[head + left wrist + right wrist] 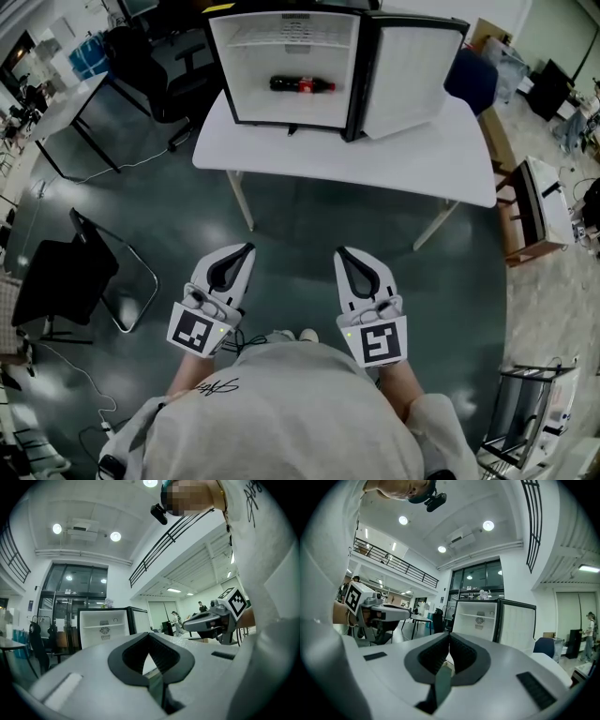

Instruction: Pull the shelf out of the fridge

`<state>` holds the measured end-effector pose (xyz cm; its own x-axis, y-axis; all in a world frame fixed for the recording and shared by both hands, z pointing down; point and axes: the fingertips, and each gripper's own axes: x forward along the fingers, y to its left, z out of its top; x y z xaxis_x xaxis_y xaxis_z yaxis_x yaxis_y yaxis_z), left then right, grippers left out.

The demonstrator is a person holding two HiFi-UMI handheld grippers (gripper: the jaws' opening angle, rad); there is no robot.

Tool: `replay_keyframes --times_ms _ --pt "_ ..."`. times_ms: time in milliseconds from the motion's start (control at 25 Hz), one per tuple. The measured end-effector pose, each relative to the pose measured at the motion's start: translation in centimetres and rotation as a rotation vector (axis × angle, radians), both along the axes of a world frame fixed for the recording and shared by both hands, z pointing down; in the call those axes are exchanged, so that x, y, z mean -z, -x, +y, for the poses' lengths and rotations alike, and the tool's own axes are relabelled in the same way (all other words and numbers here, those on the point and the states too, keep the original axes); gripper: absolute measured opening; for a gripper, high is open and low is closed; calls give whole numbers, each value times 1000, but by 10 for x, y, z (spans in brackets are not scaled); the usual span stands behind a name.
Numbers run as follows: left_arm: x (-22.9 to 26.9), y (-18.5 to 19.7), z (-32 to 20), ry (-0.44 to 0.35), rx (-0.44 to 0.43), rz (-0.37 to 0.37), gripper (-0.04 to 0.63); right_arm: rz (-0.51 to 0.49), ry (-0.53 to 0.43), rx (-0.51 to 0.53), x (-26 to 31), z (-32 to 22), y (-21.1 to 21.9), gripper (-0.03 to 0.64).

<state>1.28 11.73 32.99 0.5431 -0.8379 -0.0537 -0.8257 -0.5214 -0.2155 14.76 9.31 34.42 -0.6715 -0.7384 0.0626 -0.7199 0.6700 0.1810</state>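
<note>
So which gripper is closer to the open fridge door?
Right. The right gripper is well short of the fridge door, a little to its left; the left gripper is farther left, facing the fridge's left half.

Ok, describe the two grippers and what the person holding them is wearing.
Both the left gripper and right gripper are white, tapered shells with black ribbed pads lining the jaws. Each carries a cube with black-and-white square markers. The person wears a pale T-shirt with a black scrawl.
</note>
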Motion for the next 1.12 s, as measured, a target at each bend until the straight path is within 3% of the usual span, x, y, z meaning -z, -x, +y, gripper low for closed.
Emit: replay_keyframes --times_ms 1120 --pt "-3 21 -12 8 66 -12 5 -26 17 54 -8 -21 19 12"
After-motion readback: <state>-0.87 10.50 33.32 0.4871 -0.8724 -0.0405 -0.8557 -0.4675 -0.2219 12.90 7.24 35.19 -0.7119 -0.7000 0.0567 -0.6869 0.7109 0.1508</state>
